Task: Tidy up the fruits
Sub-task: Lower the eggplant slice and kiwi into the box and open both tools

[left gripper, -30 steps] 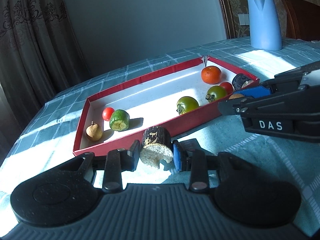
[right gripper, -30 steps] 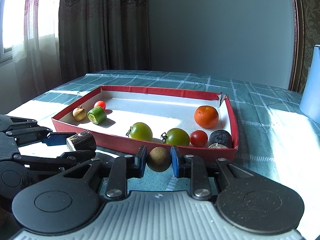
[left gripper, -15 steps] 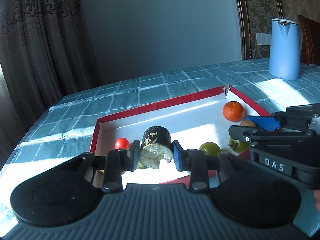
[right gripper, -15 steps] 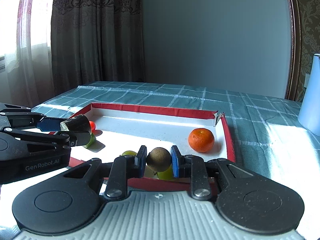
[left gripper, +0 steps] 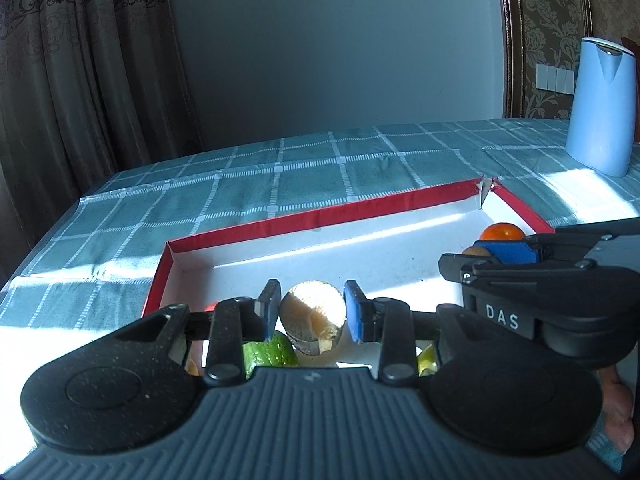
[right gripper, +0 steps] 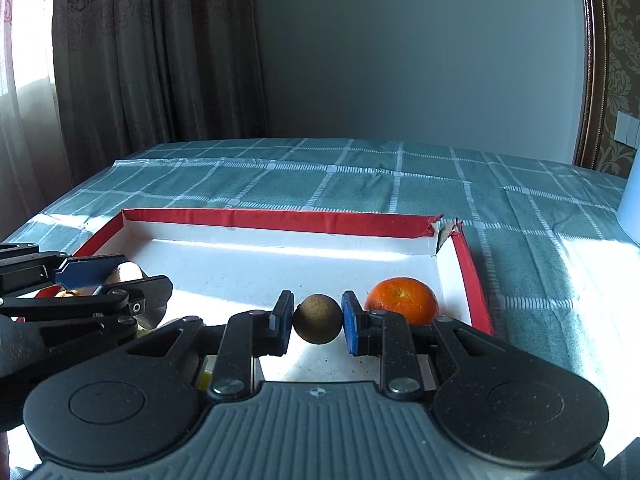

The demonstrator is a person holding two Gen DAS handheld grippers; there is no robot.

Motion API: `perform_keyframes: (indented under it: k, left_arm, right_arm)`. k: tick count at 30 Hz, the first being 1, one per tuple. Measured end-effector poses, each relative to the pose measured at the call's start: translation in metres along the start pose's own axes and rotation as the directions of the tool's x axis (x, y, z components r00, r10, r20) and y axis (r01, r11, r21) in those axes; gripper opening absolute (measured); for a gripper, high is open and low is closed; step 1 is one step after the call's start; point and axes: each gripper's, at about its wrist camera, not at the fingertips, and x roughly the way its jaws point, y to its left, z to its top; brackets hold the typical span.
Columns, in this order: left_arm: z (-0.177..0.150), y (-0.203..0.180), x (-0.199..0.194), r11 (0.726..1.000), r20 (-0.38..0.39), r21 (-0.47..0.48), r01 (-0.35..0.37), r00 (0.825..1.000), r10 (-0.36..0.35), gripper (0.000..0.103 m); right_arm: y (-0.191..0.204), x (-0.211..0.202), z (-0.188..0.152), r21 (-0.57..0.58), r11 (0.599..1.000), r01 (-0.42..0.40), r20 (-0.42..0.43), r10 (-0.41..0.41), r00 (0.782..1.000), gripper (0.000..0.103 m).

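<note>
My left gripper (left gripper: 312, 312) is shut on a dark-skinned cut fruit piece (left gripper: 313, 317) with a pale cut face, held over the left part of the red-rimmed white tray (left gripper: 320, 216). A green lime (left gripper: 270, 354) lies in the tray just below it. My right gripper (right gripper: 316, 318) is shut on a small round brown fruit (right gripper: 317, 319), held over the tray's right part (right gripper: 280, 216), beside an orange (right gripper: 402, 300). The orange also shows in the left wrist view (left gripper: 502, 232). Each gripper appears in the other's view: the right (left gripper: 472, 262), the left (right gripper: 120, 280).
The tray sits on a table with a teal checked cloth (right gripper: 360, 176). A light blue kettle (left gripper: 600, 108) stands at the back right. Curtains (right gripper: 140, 60) hang at the far left, with a wall behind. Other fruits in the tray are mostly hidden under the grippers.
Both grippers have lifted from the table in front of the tray and moved forward over the tray, each still holding its fruit.
</note>
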Motion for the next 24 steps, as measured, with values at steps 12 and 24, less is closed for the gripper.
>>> perform_keyframes:
  k: [12,24]
  left_arm:
    - [0.000,0.000,0.030,0.999,-0.092,-0.027,-0.017,0.996,0.015,0.034]
    - [-0.004,0.003,0.033,0.999,-0.101,-0.035,-0.036,0.994,0.032,0.062]
  right_arm:
    - [-0.001,0.022,0.005,0.011,1.000,0.005,-0.052,-0.005,0.999,0.025]
    - [-0.002,0.021,0.003,0.029,1.000,-0.001,-0.059,0.002,0.998,0.025]
